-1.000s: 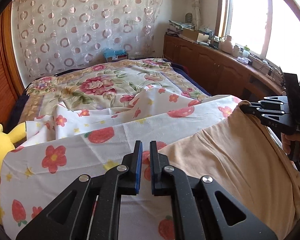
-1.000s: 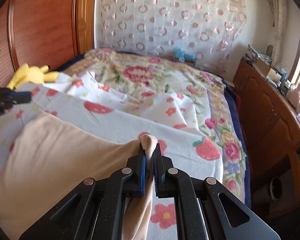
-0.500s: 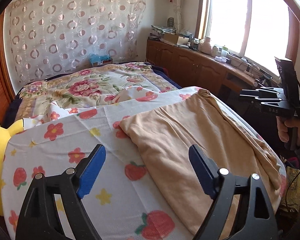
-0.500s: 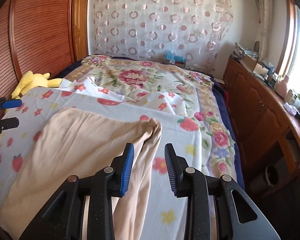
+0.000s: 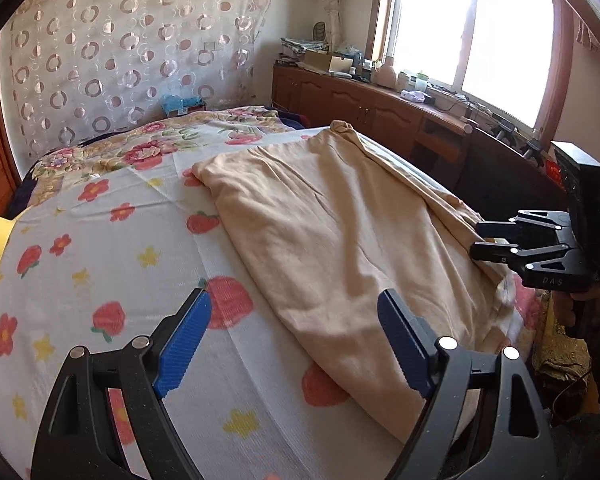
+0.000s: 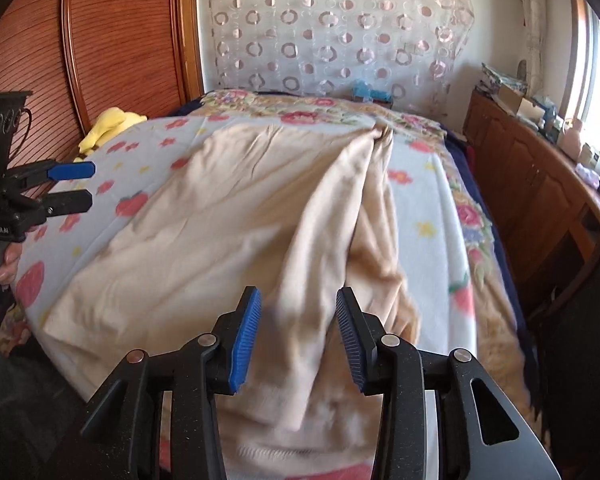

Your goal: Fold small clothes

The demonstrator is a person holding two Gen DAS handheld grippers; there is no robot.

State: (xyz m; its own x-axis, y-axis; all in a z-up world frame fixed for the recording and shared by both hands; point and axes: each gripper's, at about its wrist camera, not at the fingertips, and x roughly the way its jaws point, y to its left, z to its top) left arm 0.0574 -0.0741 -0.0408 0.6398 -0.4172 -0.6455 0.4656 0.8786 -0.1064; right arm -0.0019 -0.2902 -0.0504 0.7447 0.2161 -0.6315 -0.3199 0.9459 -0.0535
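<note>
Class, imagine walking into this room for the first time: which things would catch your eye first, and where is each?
The big beige garment spread flat across the strawberry-print sheet on the bed dominates both views. Nearest the cameras, two black tools with blue pads hover over it: the left tool wide open, the right tool opening. A yellow plush toy lies by the wooden headboard.

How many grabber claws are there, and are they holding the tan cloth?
2. The left gripper hangs open over the near edge of the tan cloth. The right gripper is opening above the cloth's other side. Neither holds it.
</note>
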